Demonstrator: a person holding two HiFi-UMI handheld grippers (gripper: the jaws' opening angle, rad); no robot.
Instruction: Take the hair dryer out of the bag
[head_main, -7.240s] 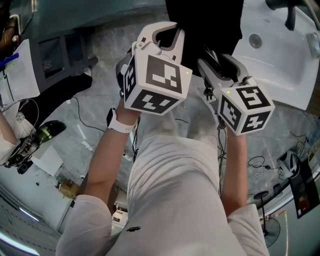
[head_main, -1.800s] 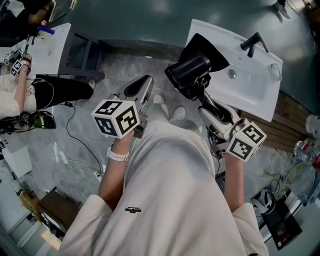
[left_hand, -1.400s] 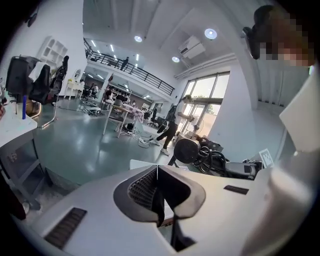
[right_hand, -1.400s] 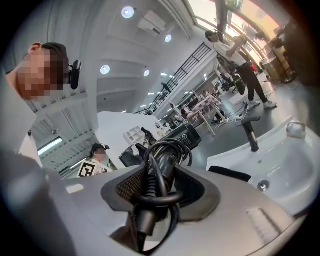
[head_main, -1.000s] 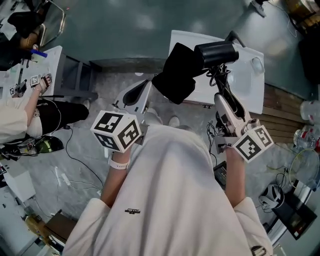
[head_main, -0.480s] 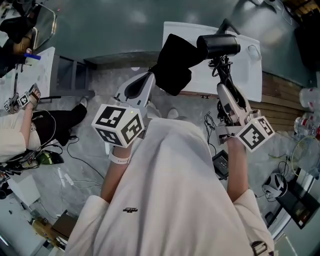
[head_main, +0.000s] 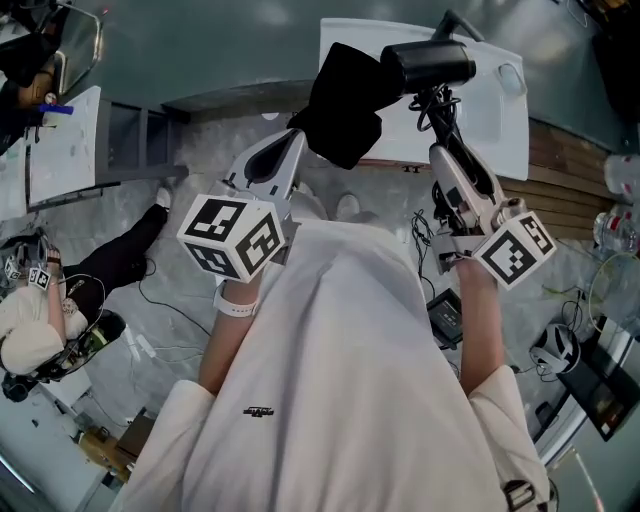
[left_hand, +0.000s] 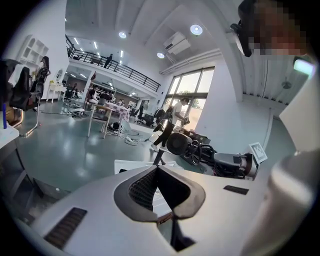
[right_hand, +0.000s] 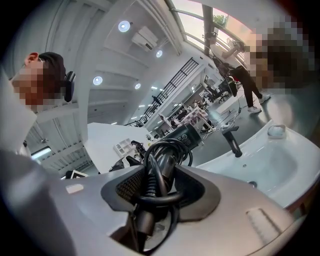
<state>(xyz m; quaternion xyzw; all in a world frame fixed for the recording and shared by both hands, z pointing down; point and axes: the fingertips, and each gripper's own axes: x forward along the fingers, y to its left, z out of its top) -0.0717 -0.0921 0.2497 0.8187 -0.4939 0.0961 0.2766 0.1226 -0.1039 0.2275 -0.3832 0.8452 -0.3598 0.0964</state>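
Left tongs (head_main: 294, 140) pinched fully together, right tongs (head_main: 441, 152) clamped wider, both held forward.

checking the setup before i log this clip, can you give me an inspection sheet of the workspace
surface: white sink ahead, grey floor below
job's things: hair dryer outside the black bag, both held up in the air
clutter: dark box on the floor
grippers: left gripper jaws shut on the bag; right gripper jaws shut on the hair dryer's handle
cables: cord coiled at the handle; loose wires on the floor
surroundings: seated person at left, open hall with desks
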